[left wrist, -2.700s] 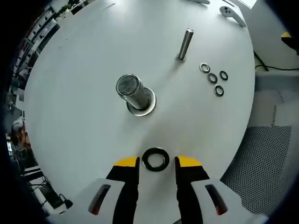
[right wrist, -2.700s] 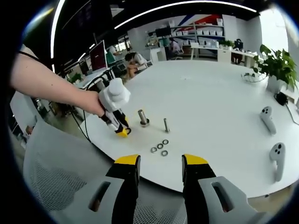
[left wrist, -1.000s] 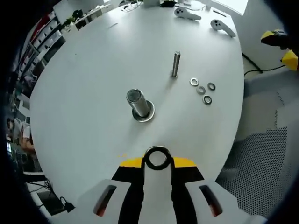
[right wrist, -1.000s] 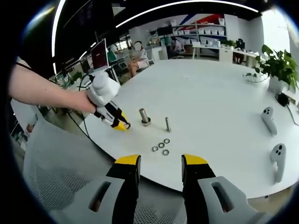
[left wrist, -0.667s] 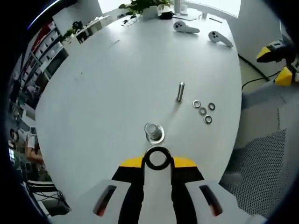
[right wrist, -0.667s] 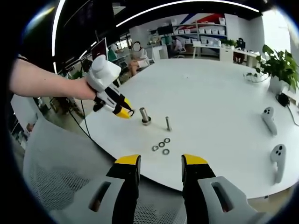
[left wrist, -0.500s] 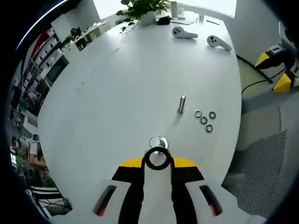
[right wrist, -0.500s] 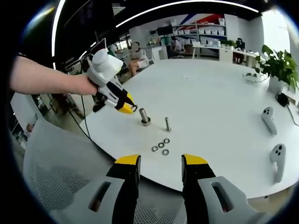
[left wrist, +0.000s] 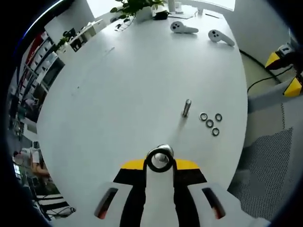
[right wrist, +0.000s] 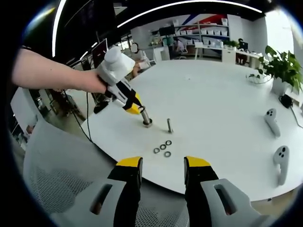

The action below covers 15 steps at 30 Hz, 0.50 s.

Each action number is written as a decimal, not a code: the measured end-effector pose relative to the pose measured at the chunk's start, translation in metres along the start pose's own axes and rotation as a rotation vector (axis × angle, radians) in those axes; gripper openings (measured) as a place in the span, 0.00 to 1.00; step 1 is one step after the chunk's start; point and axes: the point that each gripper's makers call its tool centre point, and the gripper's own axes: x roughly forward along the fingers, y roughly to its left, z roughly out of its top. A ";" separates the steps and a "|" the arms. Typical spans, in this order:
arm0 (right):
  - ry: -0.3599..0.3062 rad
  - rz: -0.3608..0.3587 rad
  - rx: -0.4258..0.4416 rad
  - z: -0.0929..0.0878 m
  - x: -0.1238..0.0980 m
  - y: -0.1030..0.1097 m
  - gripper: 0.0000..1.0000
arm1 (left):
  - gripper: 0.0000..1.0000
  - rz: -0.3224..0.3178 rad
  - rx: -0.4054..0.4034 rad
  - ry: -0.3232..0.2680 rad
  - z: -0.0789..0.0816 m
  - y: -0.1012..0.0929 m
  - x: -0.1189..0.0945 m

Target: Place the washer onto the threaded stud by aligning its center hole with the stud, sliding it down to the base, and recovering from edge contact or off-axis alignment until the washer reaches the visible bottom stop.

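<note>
In the left gripper view, the left gripper [left wrist: 160, 163] rose from the bottom edge with its yellow-tipped jaws closed on a dark ring, the washer [left wrist: 160, 160], held flat between the tips. Through and just behind the washer's hole, the shiny top of the stud [left wrist: 164, 151] showed, so the washer sat roughly above the stud but not yet on it, as far as could be judged. Farther along the white round table [left wrist: 123, 85] stood a slim bolt [left wrist: 187, 108], with four spare washers [left wrist: 210, 123] lying just beside it. Two white controllers [left wrist: 201, 32] lay near the far edge, close to a potted plant [left wrist: 135, 7].

In the right gripper view, the right gripper [right wrist: 162, 170] pointed at the table from well apart, its jaws wide open and holding nothing. A person's hand [right wrist: 94, 80] held the left gripper [right wrist: 134, 108] tilted down, its yellow tip right at the top of the stud [right wrist: 146, 118]. The washer itself was too small to make out there. The bolt [right wrist: 169, 125] and spare washers [right wrist: 162, 147] lay just beside the stud.

Judged from this, the washer was picked up and brought over the stud; lining up the hole, sliding it down and seating it at the base remained.
</note>
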 end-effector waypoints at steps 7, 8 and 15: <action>0.000 0.000 0.002 0.000 0.000 0.000 0.37 | 0.18 -0.006 0.027 0.025 0.000 -0.002 0.006; 0.000 -0.001 0.001 0.000 0.000 0.000 0.37 | 0.18 -0.006 0.029 0.024 0.000 -0.001 0.007; 0.002 -0.001 0.001 0.000 0.000 0.000 0.37 | 0.18 -0.015 0.046 0.048 -0.001 -0.001 0.017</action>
